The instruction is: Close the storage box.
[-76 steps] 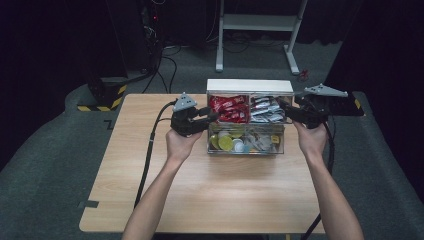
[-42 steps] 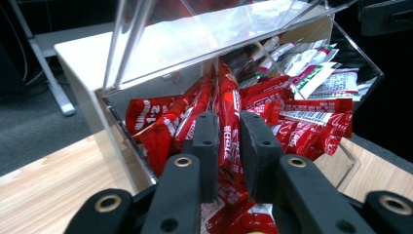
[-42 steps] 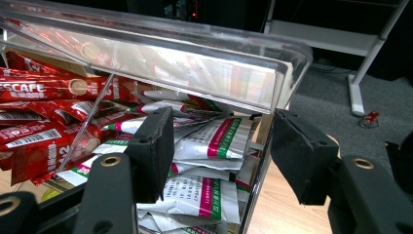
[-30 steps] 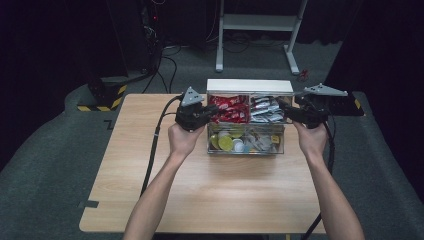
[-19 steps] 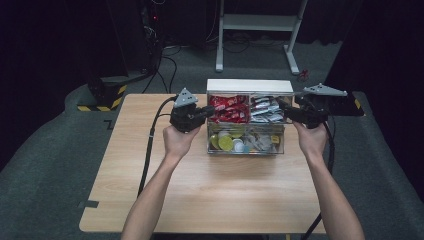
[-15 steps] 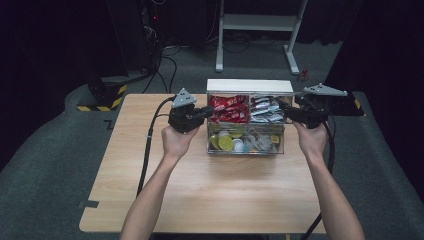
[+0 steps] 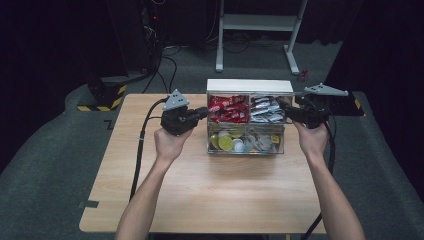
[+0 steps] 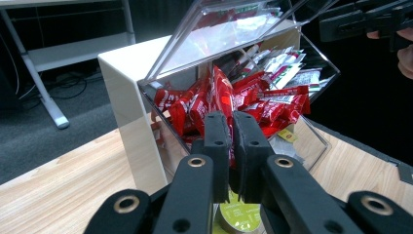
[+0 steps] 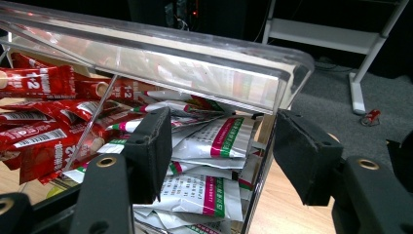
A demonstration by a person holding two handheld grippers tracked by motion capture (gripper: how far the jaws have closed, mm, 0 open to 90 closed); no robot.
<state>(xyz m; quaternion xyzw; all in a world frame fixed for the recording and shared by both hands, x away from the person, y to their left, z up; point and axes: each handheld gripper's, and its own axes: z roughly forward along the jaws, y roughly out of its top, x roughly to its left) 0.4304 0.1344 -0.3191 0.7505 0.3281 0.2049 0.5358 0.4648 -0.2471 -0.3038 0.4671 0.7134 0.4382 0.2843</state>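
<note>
Change: since the earlier frames the left gripper (image 7: 202, 113) has drifted only slightly at the box's left end, ending a touch lower than a second ago; the right gripper (image 7: 285, 109) and the box have held their places.
Box: a clear box (image 7: 246, 146) with a white back stands on the wooden table (image 7: 210, 190), toward its far side and a little right of centre. Its hinged clear lid (image 9: 195, 63) is tilted up.
Upper contents: red sachets (image 8: 272, 109) fill the upper left compartment, white sachets (image 9: 214, 141) with red and green stripes the upper right.
Lower contents: yellow and white round items (image 7: 226, 143) lie in the lower compartments; what they are is hard to tell from the high view.
Writing: "12" shows in white on one red sachet in the right gripper view; the other print is too small to read.
Left gripper: jaws pressed together with nothing between them, pointing at the red sachets, just beside the box's left wall.
Right gripper: jaws spread wide apart at the box's right end, one jaw inside by the white sachets, the other outside the clear wall.
Arms: both forearms reach forward from the near edge, left hand (image 7: 170, 142) and right hand (image 7: 311, 140) each gripping its tool at box height.
</note>
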